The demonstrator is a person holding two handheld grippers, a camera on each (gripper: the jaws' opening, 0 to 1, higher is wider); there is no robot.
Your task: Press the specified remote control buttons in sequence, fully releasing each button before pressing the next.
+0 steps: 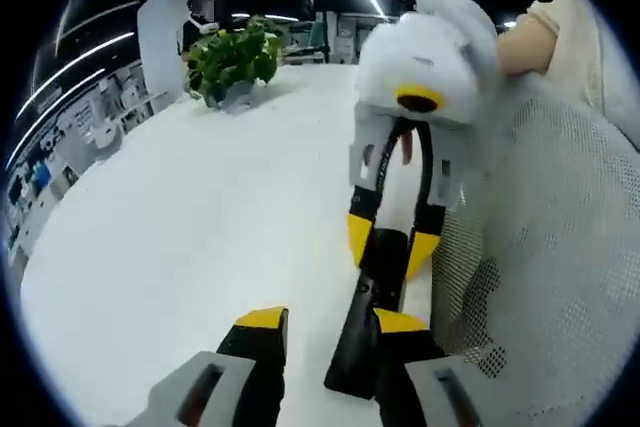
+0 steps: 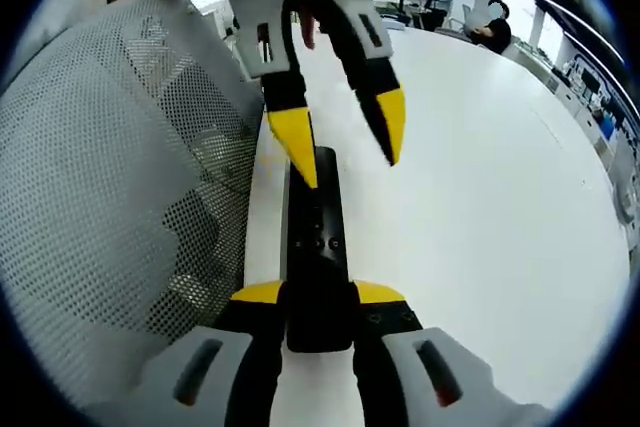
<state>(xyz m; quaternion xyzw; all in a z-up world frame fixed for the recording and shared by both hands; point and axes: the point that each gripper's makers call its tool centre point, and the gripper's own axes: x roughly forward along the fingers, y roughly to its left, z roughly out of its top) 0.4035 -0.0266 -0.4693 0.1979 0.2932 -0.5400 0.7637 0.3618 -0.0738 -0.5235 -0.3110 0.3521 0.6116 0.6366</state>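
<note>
While the right gripper (image 2: 318,299) clamps the black remote (image 2: 316,247) (no legible markings), left gripper (image 2: 345,142) jaws gape wide.

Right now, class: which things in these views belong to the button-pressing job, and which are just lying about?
Job:
remote control
right gripper, jaws clamping the remote
left gripper, jaws open above it

Lying about:
potted plant
mesh chair back
white table

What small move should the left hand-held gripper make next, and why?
Probably lower the left hand-held gripper so one fingertip comes down on a button. The right hand-held gripper already clamps the near end of the black remote control on the white table, and the left one's open jaws sit over its far end. Contact cannot be told.
</note>
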